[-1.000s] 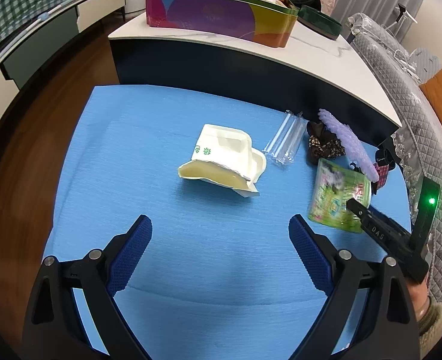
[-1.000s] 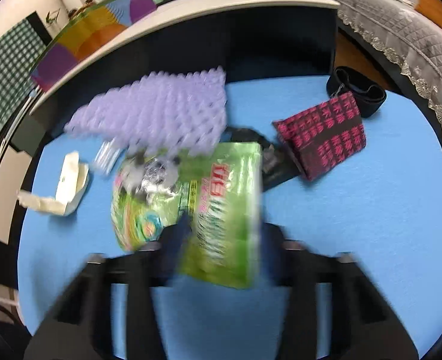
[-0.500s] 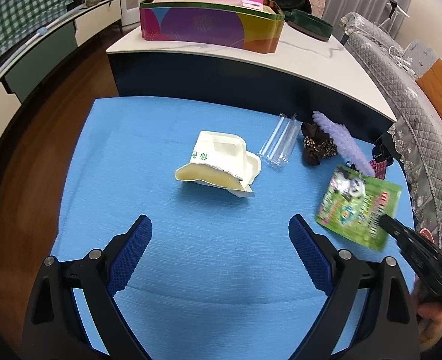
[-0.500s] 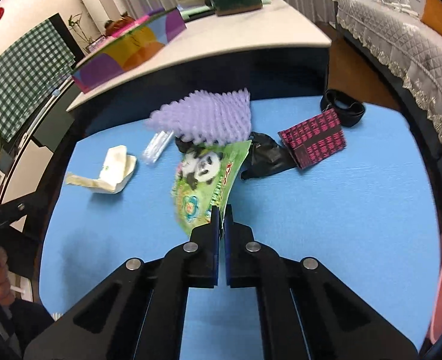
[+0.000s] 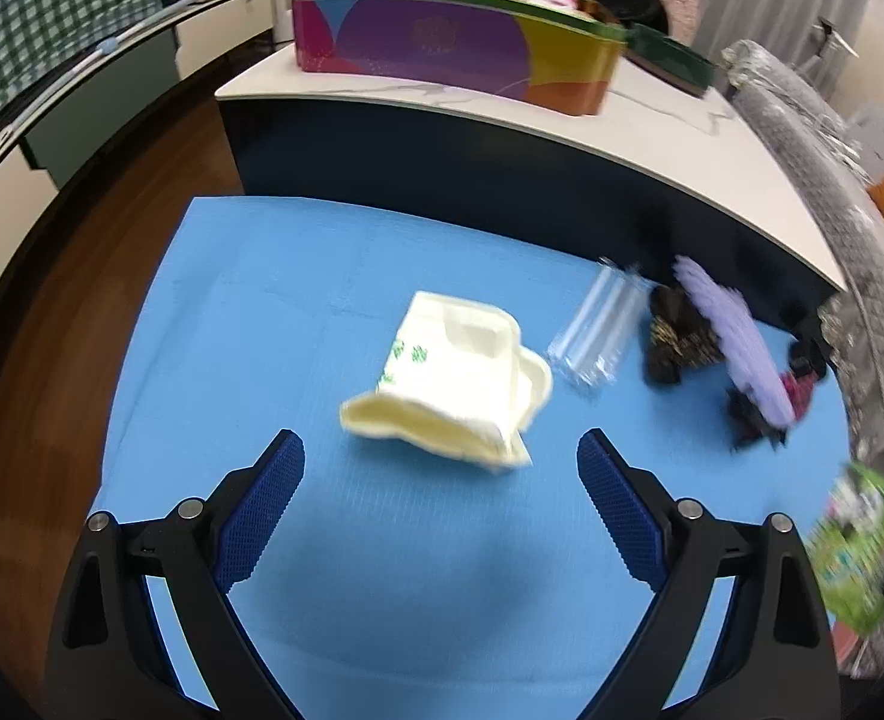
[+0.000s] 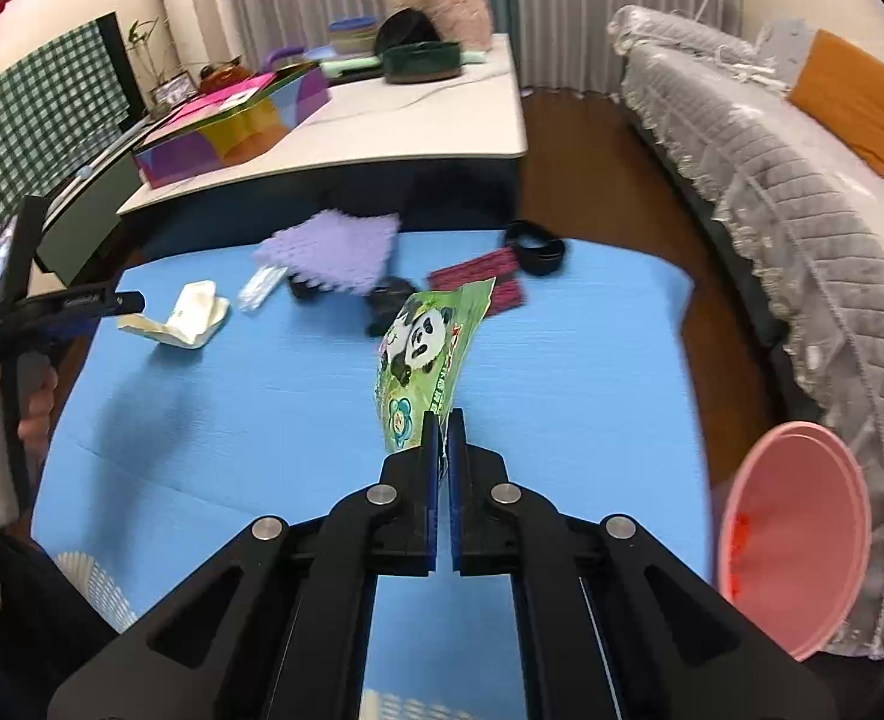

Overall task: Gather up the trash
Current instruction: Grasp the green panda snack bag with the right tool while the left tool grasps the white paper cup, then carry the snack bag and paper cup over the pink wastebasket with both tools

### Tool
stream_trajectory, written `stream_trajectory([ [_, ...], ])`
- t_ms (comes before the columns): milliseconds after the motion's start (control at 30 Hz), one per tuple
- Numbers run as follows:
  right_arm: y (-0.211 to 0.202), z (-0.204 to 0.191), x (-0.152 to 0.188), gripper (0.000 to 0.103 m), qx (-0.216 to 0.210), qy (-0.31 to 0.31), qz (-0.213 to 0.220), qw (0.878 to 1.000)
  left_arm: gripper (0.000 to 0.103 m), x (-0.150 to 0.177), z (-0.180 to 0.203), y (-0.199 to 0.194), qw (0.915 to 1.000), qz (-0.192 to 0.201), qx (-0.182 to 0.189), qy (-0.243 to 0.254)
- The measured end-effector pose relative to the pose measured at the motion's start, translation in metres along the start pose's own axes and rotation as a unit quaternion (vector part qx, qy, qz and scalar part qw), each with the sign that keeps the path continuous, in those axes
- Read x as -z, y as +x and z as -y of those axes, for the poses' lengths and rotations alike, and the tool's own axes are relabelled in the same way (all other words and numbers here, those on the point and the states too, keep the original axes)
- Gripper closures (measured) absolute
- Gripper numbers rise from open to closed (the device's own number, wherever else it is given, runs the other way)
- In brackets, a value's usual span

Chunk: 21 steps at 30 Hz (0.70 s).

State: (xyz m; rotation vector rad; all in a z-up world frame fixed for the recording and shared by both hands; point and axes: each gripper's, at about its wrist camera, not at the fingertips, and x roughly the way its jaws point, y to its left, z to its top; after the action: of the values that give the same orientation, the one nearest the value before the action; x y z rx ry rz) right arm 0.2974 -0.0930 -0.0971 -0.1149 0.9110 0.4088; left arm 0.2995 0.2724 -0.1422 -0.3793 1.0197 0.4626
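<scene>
The right gripper (image 6: 440, 420) has its blue-padded fingers (image 6: 429, 429) pressed together on the lower edge of a green crinkly snack wrapper printed with pandas (image 6: 426, 354), which stands up from the pinch, clear of the blue-covered worktop (image 6: 562, 372), and curls to the far right. This gripper points steeply downward over the near middle of the worktop. To its near right, beside the worktop's edge, a pink plastic bin (image 6: 802, 534) sits with its mouth tilted toward the camera. The left gripper (image 5: 442, 468) is spread wide with nothing between its fingers (image 5: 264, 504), angled down toward a crumpled cream-coloured paper food box (image 5: 448, 384) lying just beyond the tips. In the right wrist view a hand (image 6: 3, 420) at the left edge grips the handle of that gripper. Farther right on the worktop lie a clear plastic sleeve (image 5: 592, 336), a dark crumpled wrapper (image 5: 676, 339), a lilac bumpy sheet (image 5: 736, 339), a red-and-black patterned pouch (image 6: 490, 282) and a black band (image 6: 535, 246).
</scene>
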Motion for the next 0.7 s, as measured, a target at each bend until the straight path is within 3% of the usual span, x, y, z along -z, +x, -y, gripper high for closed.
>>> stream_trajectory([
  [200, -0.014, 0.047, 0.008, 0.1, 0.024, 0.046, 0.013, 0.999, 0.023, -0.008, 0.002, 0.034, 0.9985, -0.037, -0.037, -0.019],
  [267, -0.015, 0.06, 0.012, 0.1, 0.03, 0.057, 0.016, 0.998, 0.04, -0.009, 0.001, 0.041, 0.9974, -0.049, -0.045, -0.029],
  [400, -0.019, 0.082, 0.017, 0.1, 0.038, 0.078, 0.023, 0.996, 0.056, -0.009, -0.007, 0.044, 0.9953, -0.042, -0.062, -0.06],
  [433, -0.021, 0.088, 0.018, 0.1, 0.04, 0.082, 0.027, 0.995, 0.076, -0.008, -0.01, 0.043, 0.9952, -0.037, -0.063, -0.065],
  [533, -0.025, 0.102, 0.02, 0.1, 0.041, 0.095, 0.032, 0.994, 0.079, -0.006, -0.013, 0.037, 0.9954, -0.034, -0.053, -0.072],
  [700, -0.037, 0.115, 0.024, 0.1, 0.041, 0.105, 0.042, 0.993, 0.084, 0.005, -0.004, 0.013, 0.9978, -0.01, -0.058, -0.03],
])
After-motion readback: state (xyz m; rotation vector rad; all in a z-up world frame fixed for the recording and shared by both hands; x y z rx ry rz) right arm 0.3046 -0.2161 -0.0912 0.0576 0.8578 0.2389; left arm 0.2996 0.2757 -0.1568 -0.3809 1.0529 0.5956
